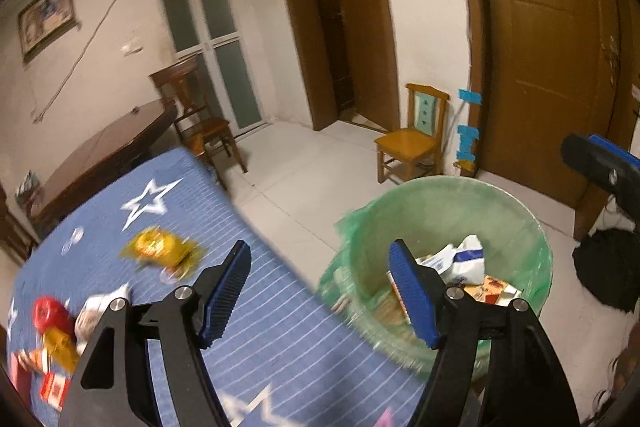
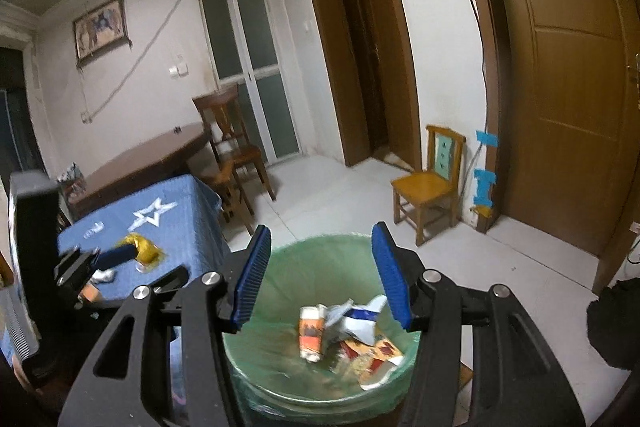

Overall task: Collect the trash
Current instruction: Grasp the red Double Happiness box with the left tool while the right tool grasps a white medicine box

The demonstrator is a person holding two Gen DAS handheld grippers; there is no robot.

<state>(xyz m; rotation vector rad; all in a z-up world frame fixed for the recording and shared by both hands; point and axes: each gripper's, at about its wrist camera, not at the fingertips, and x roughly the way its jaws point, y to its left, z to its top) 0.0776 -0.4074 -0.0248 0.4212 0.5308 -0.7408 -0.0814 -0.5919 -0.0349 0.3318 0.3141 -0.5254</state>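
Note:
A bin lined with a green bag [image 1: 500, 211] [image 2: 320, 255] stands on the floor beside the blue star-patterned table [image 1: 256, 307] [image 2: 180, 227]. It holds several wrappers, among them a white and blue one [image 1: 468, 259] [image 2: 360, 315]. My left gripper [image 1: 320, 291] is open and empty over the table edge next to the bin. My right gripper [image 2: 320, 275] is open and empty above the bin. On the table lie a yellow wrapper [image 1: 160, 247] [image 2: 146, 251] and a red and orange trash pile [image 1: 52, 331].
A small wooden chair [image 1: 412, 143] [image 2: 432, 187] stands by the wall near a brown door [image 1: 552, 47]. A dark wooden table [image 1: 108, 151] and chair [image 1: 200, 123] stand behind. A black bag [image 1: 608, 267] lies on the floor at right.

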